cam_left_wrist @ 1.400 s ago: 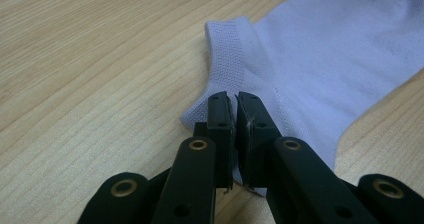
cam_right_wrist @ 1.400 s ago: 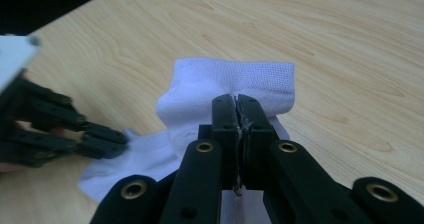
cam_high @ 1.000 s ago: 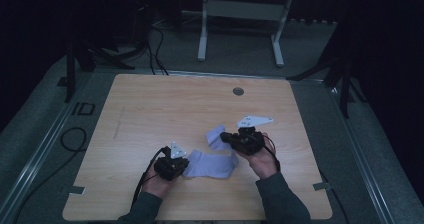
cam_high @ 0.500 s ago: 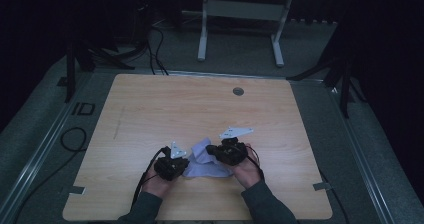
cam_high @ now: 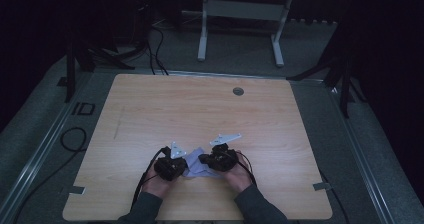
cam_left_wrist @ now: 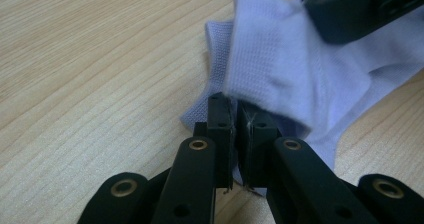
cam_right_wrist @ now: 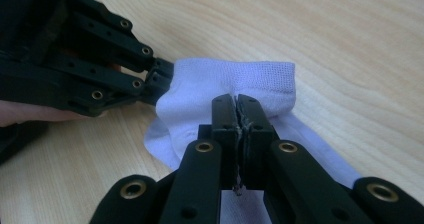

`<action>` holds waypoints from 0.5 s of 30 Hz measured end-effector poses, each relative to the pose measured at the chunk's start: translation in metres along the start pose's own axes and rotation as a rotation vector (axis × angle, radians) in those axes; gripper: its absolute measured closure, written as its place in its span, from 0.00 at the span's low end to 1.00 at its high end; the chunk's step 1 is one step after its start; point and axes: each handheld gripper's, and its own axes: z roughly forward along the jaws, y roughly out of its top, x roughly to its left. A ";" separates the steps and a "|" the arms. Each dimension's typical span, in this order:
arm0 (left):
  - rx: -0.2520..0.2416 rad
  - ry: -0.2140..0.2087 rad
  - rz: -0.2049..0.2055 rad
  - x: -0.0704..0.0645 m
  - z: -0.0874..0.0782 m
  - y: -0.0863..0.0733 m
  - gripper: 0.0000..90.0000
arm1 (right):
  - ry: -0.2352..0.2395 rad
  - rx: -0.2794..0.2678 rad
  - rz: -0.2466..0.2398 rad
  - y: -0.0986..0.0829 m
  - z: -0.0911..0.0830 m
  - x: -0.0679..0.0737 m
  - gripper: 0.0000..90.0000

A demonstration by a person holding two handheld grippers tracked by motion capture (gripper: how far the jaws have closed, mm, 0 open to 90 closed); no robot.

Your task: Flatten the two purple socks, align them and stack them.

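While the high view blurs it, both hand-held gripper views show jaws pinching the pale sock (cam_right_wrist: 235,81).

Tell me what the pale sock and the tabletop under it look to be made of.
Sock: soft knitted fabric, likely cotton blend, matte pale lilac-white; fine ribbed weave shows along its cuff. Tabletop: light wood or wood-look laminate, smooth, slight sheen; printed-looking grain lines leave it open. Both grippers, left and right, pinch the sock.

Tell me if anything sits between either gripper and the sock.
Nothing visible does. The left gripper and right gripper are each already shut on the sock, fabric pinched directly between their jaws.
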 end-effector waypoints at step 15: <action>0.009 -0.009 -0.005 0.000 -0.002 0.000 0.91 | -0.005 0.051 0.027 -0.005 0.022 0.000 0.97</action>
